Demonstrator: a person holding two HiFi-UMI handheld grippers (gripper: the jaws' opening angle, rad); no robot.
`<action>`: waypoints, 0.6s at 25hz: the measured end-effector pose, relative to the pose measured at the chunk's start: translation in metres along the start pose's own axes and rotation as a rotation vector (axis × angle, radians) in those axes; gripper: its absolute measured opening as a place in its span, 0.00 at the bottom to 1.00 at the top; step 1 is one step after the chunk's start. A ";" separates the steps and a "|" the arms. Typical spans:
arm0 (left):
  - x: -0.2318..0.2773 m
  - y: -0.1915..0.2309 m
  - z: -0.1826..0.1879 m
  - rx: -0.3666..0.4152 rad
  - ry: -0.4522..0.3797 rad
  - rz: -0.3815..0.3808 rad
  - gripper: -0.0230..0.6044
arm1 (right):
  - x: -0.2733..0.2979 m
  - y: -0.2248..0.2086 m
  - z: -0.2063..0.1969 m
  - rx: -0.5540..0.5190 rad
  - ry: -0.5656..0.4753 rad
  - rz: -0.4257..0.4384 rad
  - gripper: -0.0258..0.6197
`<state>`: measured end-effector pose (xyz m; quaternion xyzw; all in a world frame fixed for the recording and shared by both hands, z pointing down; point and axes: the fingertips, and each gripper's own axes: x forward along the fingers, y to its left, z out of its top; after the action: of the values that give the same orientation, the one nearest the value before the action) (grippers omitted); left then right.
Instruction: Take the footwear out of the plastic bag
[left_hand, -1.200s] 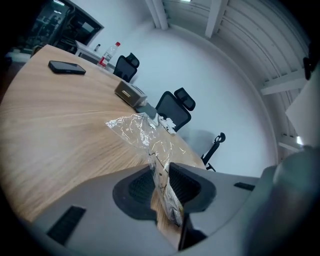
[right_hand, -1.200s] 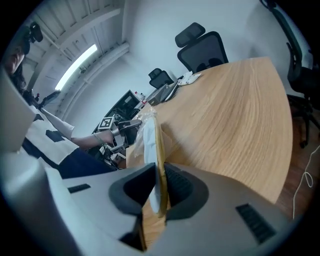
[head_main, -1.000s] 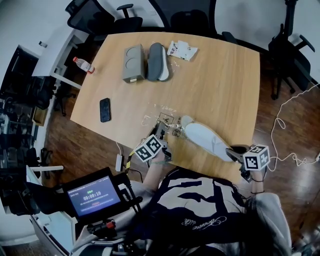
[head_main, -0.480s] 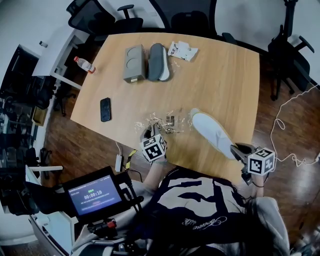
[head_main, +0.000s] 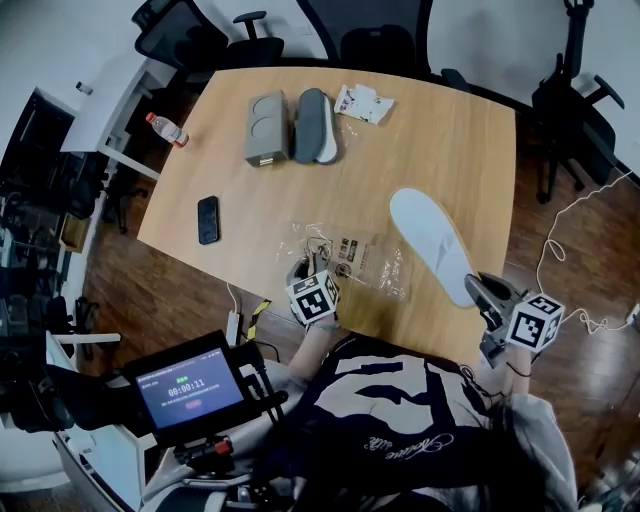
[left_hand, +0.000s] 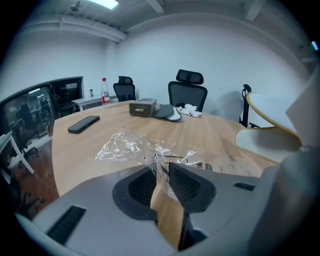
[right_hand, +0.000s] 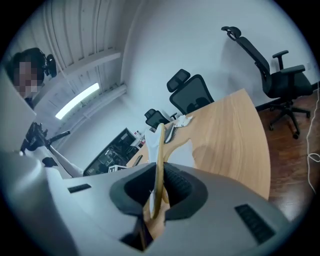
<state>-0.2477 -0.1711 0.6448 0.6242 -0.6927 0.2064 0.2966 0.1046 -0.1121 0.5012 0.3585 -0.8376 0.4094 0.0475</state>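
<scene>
One white slipper is now fully out of the plastic bag, pinched by the right claw; the left claw grips the bag. Extraction appears complete.

The slipper is white with a tan edge; the plastic bag is clear with dark print. The worktop is light wood-grain, the phone black. The left gripper and right gripper are grey and black.
</scene>
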 end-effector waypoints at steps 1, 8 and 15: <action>0.001 -0.009 -0.002 -0.013 0.006 -0.025 0.17 | 0.004 0.008 0.006 0.003 -0.018 0.029 0.10; 0.002 -0.071 -0.022 -0.072 0.064 -0.198 0.17 | 0.059 0.058 -0.003 0.091 0.010 0.221 0.10; 0.001 -0.089 -0.030 -0.030 0.086 -0.253 0.17 | 0.085 0.012 -0.077 0.359 0.115 0.101 0.08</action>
<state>-0.1551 -0.1641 0.6600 0.6926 -0.5982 0.1834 0.3589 0.0174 -0.0992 0.5760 0.2946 -0.7639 0.5741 0.0100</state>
